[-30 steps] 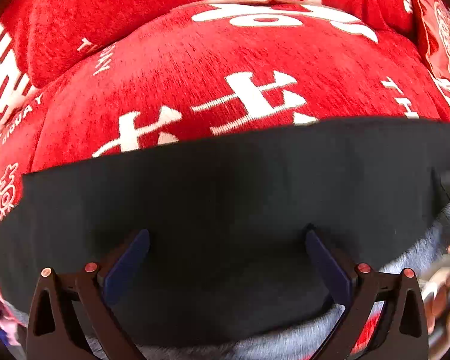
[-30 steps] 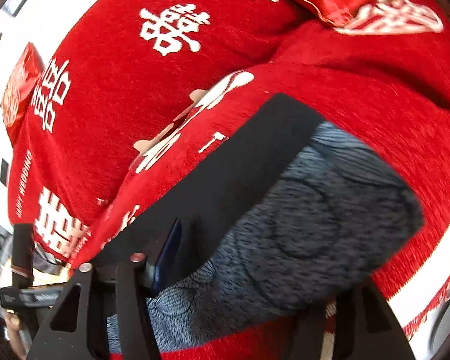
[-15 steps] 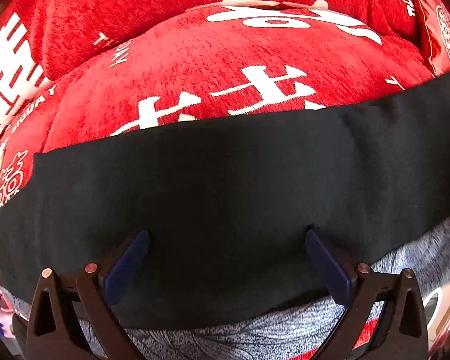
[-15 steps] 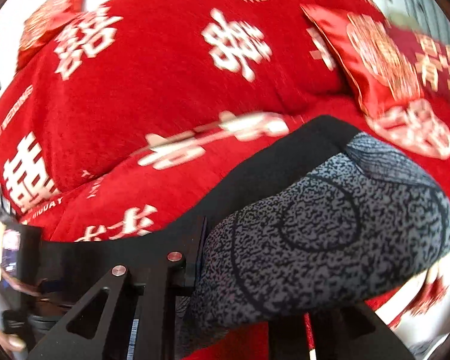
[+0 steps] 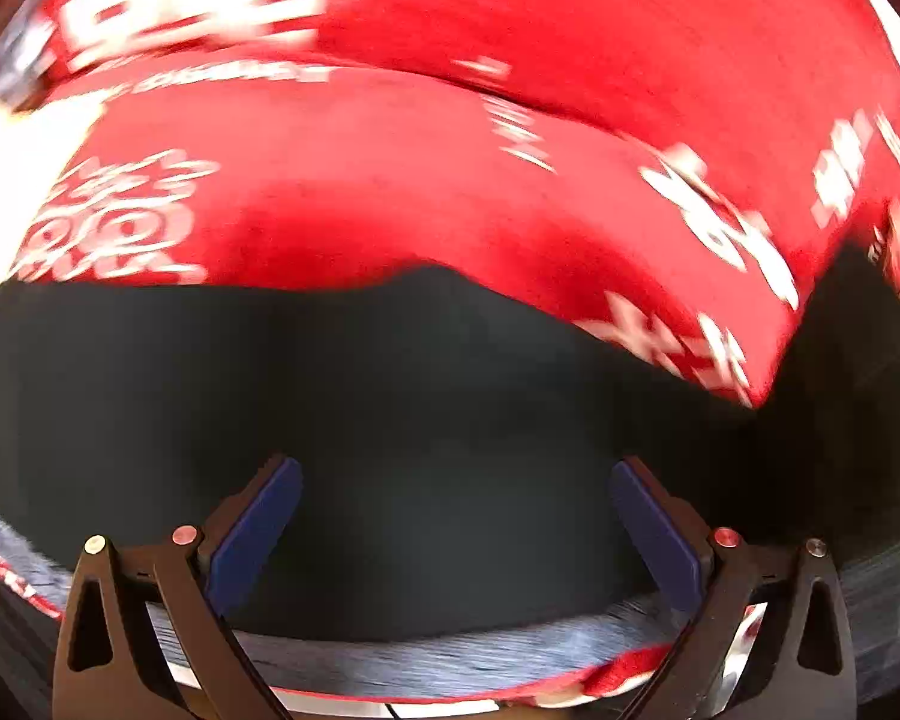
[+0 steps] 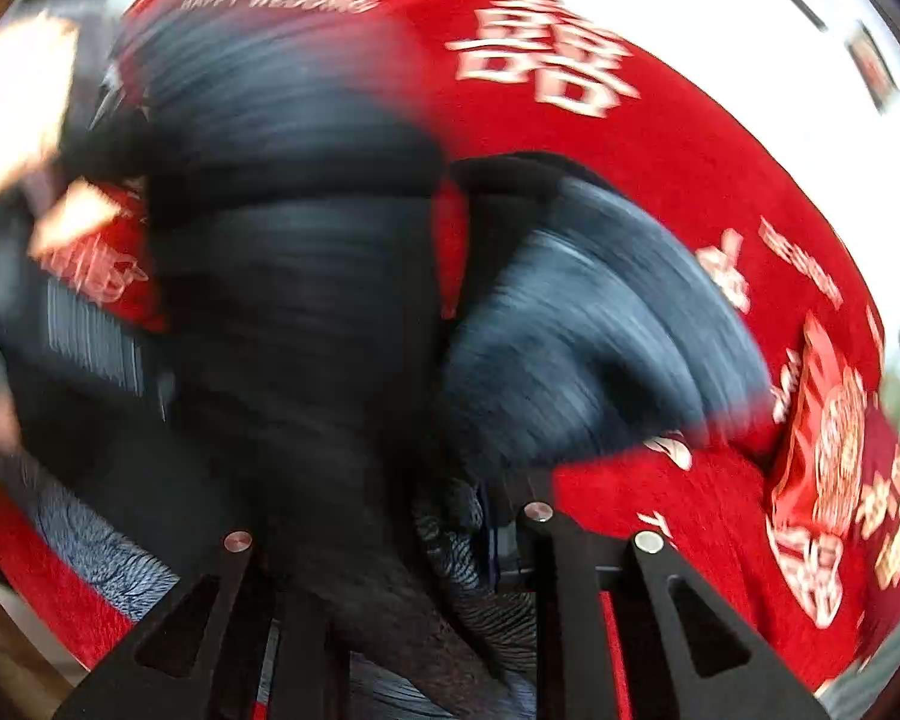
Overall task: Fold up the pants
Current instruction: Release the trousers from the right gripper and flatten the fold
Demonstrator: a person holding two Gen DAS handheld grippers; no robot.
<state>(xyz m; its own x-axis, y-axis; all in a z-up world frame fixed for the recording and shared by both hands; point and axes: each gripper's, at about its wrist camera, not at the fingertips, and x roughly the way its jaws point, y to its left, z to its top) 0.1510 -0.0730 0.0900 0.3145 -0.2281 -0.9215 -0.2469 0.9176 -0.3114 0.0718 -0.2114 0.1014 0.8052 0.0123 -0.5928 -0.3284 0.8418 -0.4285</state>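
Both grippers at pants [image 5: 450,408]: left gripper [image 5: 455,480] spread above, right gripper [image 6: 390,516] clamping.

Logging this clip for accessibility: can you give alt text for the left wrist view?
The left claw hangs open over the black waistband of grey-patterned pants, its blue-padded fingers spread apart with nothing between them. Behind the pants lies a red cover with white characters, blurred by motion.

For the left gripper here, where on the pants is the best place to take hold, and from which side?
The black waistband of the pants: it lies as a flat, wide strip across the red cover, right ahead of the open left gripper. Come in from the near edge, where the grey patterned fabric ends, so one finger can likely slide under the layers.
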